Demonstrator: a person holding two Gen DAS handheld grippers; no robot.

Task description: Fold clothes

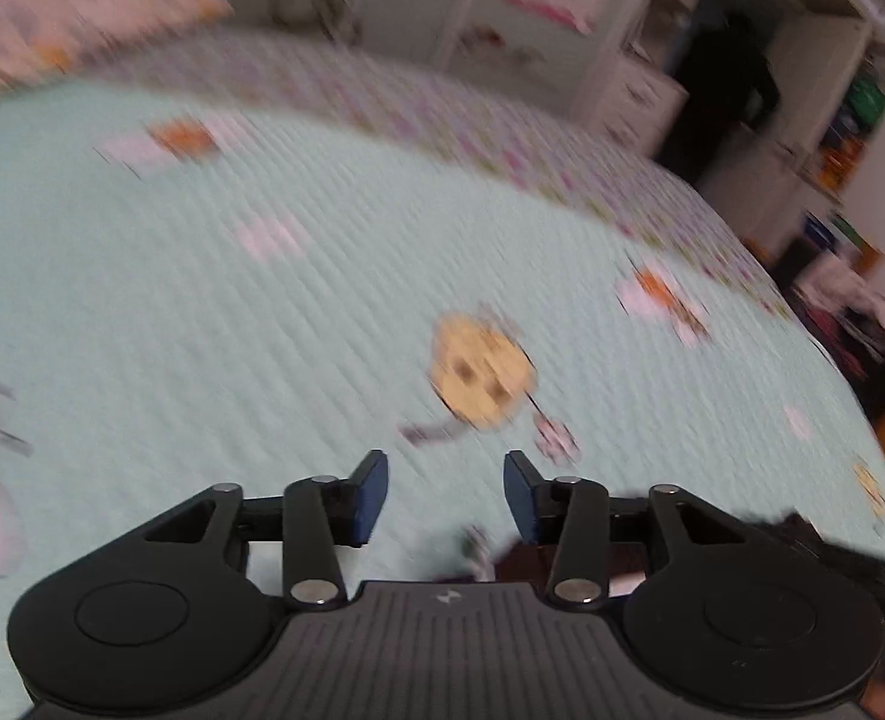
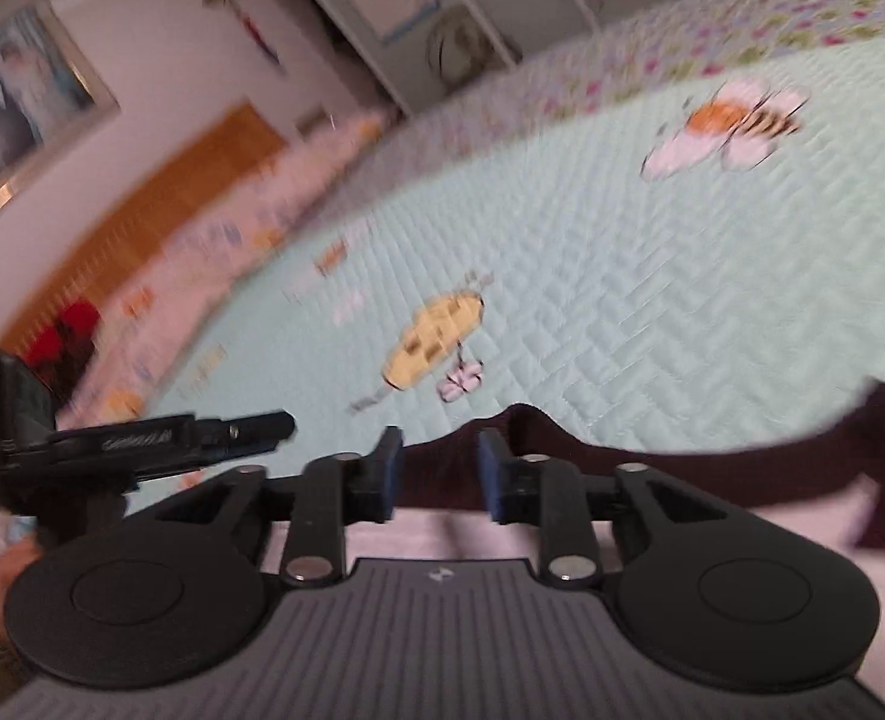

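Judging from the blurred views, folding looks barely begun: the left gripper (image 1: pixel 446 495) and right gripper (image 2: pixel 441 474) both hover with jaws parted and empty, while the dark maroon garment (image 2: pixel 652 468) lies rumpled on the mint quilt (image 2: pixel 652 276) beneath them.

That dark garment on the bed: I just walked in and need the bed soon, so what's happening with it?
A person is folding clothes with two handheld tongs. The dark maroon fabric garment lies on the mint-green quilted bedspread. The right tongs are open with the garment's edge beyond them, nothing pinched. The left tongs are open too, above the bedspread. Neither holds anything now; the views are blurred.
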